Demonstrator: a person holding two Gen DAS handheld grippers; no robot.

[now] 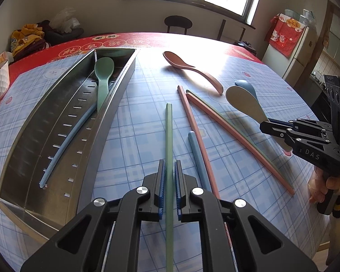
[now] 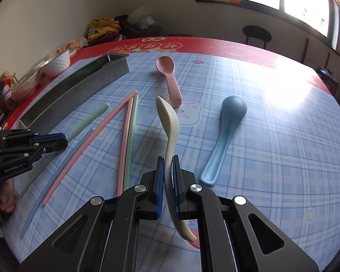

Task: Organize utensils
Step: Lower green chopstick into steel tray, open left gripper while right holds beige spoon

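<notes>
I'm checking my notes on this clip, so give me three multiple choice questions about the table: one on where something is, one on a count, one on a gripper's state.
1. Where is the green spoon?
A. in the metal tray
B. on the mat
C. in a gripper

2. How many spoons lie loose on the table?
A. one
B. two
C. four

3. What is the right gripper doing?
A. standing open
B. shut on nothing
C. shut on the beige spoon

Answers: 1 A, it leans inside the tray. 2 B, only the pink spoon and blue spoon. 3 C, its pads press the handle.
</notes>
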